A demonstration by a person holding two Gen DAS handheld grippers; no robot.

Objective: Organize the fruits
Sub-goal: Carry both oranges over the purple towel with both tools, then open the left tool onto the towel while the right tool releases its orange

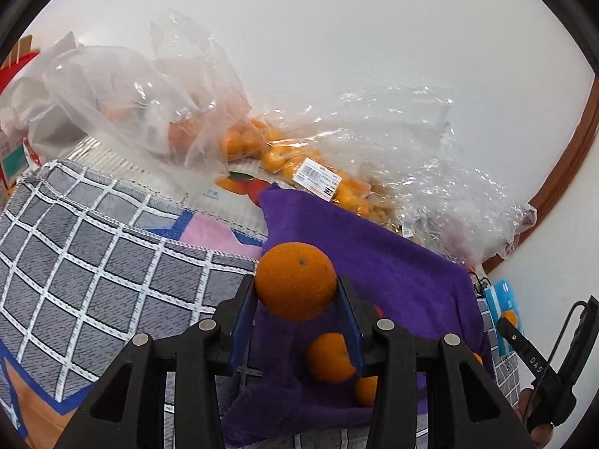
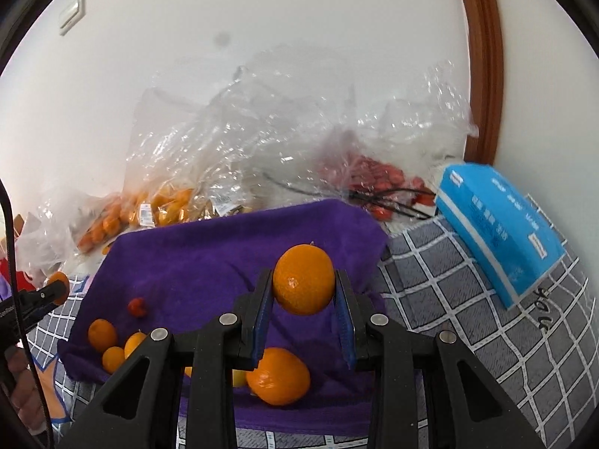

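We held the left gripper [image 1: 297, 299] with its blue-padded fingers [image 1: 241, 321] closed on an orange [image 1: 295, 280], raised above the purple towel [image 1: 393, 262]. We held the right gripper [image 2: 304, 307] the same way, its fingers [image 2: 262, 318] clamped on a second orange [image 2: 303, 284] over that towel [image 2: 194, 262]. On the towel below the right gripper lay a larger orange [image 2: 279, 376]. At the towel's left edge lay three small oranges [image 2: 103, 335] and one small red fruit [image 2: 137, 306]. The towel lay on a grey checked cloth [image 2: 468, 318]. Behind it stood clear bags of small orange fruit [image 1: 243, 138] and of red fruit [image 2: 378, 179]. A blue box [image 2: 498, 224] lay on the cloth to the right.
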